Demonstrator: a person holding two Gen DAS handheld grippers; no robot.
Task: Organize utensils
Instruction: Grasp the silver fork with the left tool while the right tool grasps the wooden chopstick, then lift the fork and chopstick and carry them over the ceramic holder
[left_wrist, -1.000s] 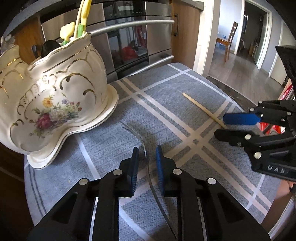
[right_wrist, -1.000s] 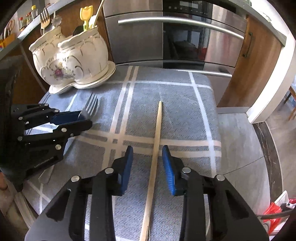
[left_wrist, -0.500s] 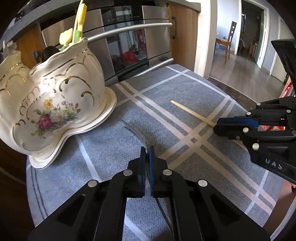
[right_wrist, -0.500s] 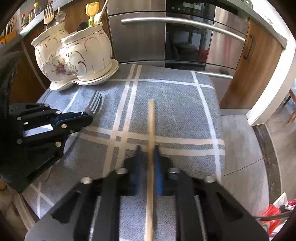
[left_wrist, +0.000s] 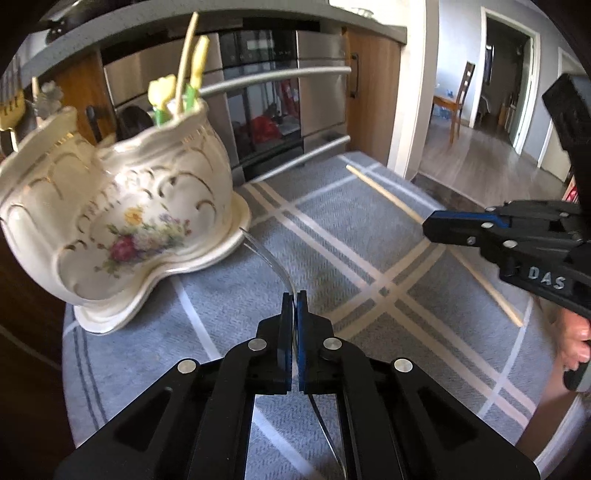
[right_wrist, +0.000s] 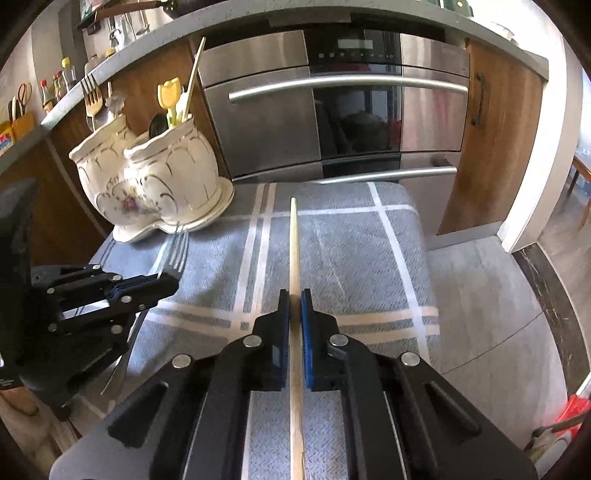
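Note:
My left gripper (left_wrist: 294, 295) is shut on a silver fork (left_wrist: 271, 264), lifted off the cloth with its tines toward the holder; the fork tines also show in the right wrist view (right_wrist: 177, 251). My right gripper (right_wrist: 294, 293) is shut on a wooden chopstick (right_wrist: 293, 243) and holds it pointing at the oven; the chopstick also shows in the left wrist view (left_wrist: 388, 195). A cream floral ceramic utensil holder (left_wrist: 110, 221) stands at the left on its saucer, with yellow utensils and a chopstick in it; it also shows in the right wrist view (right_wrist: 155, 181).
A grey checked cloth (right_wrist: 351, 258) covers the table. A steel oven (right_wrist: 332, 110) with bar handles stands right behind it. The table edge drops to the floor on the right (right_wrist: 480, 295). A doorway with a chair (left_wrist: 461, 103) lies far right.
Both grippers closed from open, the left on the fork and the right on the chopstick. Both utensils have since been lifted off the cloth and raised.

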